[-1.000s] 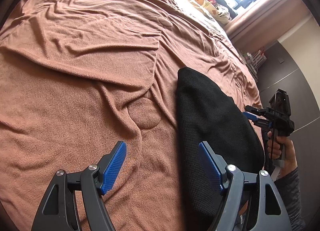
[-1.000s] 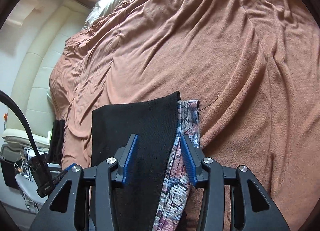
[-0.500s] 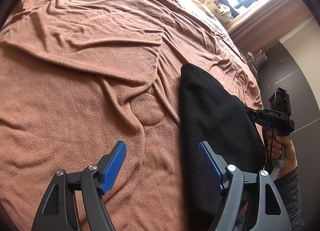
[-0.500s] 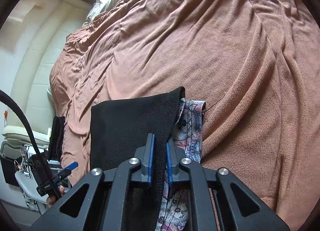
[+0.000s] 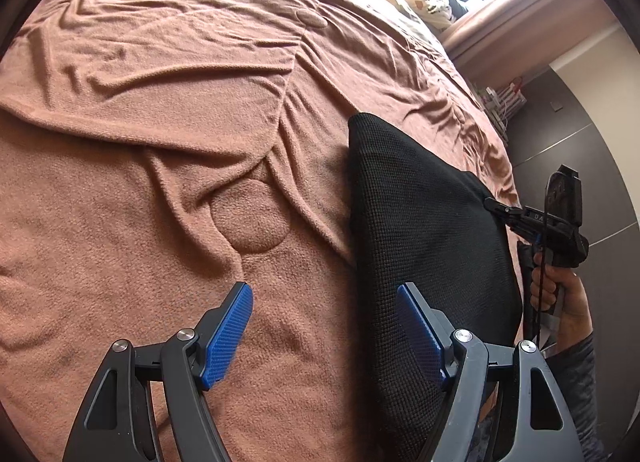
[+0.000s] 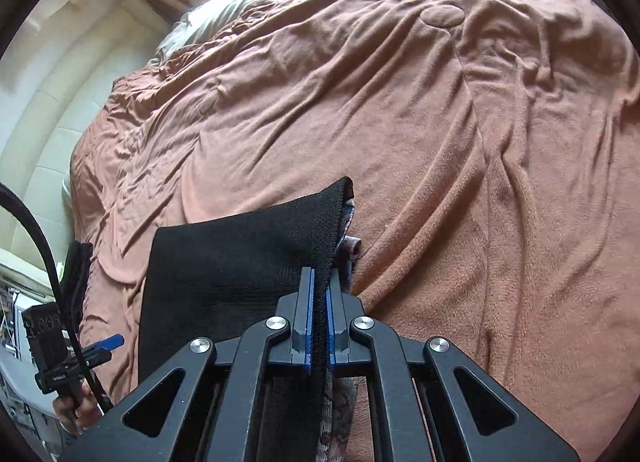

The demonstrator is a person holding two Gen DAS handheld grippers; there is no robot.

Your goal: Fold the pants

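- The black knit pants (image 5: 424, 230) lie folded on the brown fleece blanket (image 5: 160, 142) that covers the bed, near the bed's edge on the right of the left wrist view.
- The right claw (image 6: 319, 310) is clamped tight on one edge of the pants (image 6: 240, 262); its blue pads (image 6: 307, 314) press on the black fabric from both sides, and that edge is drawn up off the bed.
- Under the lifted black edge, a patterned pink and grey fabric (image 6: 347, 222) shows; whether it is the pants' inner side or another piece I cannot tell.
- In the left wrist view the right claw (image 5: 490, 204) bites the far right edge of the pants, and a hand (image 5: 568, 294) holds its handle.
- The left claw (image 5: 324, 330) stands wide apart and holds nothing; it hangs over the blanket just beside the near left edge of the pants, its right finger (image 5: 420, 338) in front of the black fabric.
- In the right wrist view the left claw (image 6: 106, 344) shows small at the lower left, beyond the pants.
- A round stitched patch (image 5: 250, 218) in the blanket lies just left of the pants.
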